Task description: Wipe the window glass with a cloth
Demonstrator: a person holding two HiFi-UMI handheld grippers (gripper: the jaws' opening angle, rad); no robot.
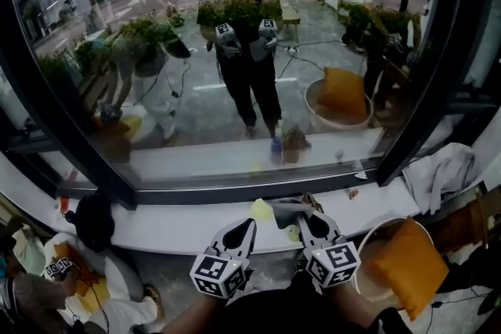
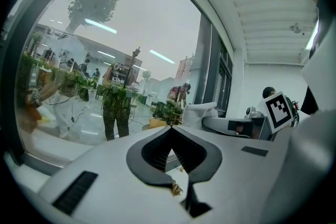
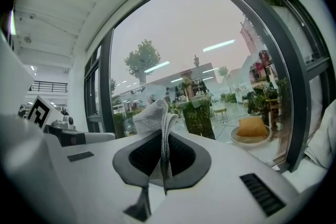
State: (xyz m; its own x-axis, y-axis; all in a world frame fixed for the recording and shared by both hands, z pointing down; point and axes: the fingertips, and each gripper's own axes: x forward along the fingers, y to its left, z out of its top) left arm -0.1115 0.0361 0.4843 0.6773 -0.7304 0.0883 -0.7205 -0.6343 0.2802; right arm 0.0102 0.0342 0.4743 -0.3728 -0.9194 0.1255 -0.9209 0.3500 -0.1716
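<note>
**Q:** State of the right hand-held gripper point(image 3: 164, 132)?

**A:** Closed on the cloth point(image 3: 154, 115). The cloth is pinched as a fold between the two jaws. Its free end stands up past the jaw tips.

**Q:** Position of the cloth relative to the glass point(image 1: 235, 51)?

**A:** In the head view the cloth sits at the tip of the right hand-held gripper, over the white sill point(image 1: 156, 227). It lies below the dark lower frame point(image 1: 258, 188), short of the glass. Contact with the sill cannot be determined.

**Q:** State of the left hand-held gripper point(image 2: 169, 128)?

**A:** Jaws together, tips meeting, nothing between them. In the head view it lies just beside the right hand-held gripper. Both point toward the window.

**Q:** Other items near the cloth?

**A:** A small yellow-green object point(image 1: 261, 209) lies on the sill just left of the cloth, between the two jaw tips. Its type cannot be identified. A round basket point(image 1: 368, 235) with an orange cushion point(image 1: 403, 262) stands low at the right, well apart from the cloth.
</note>
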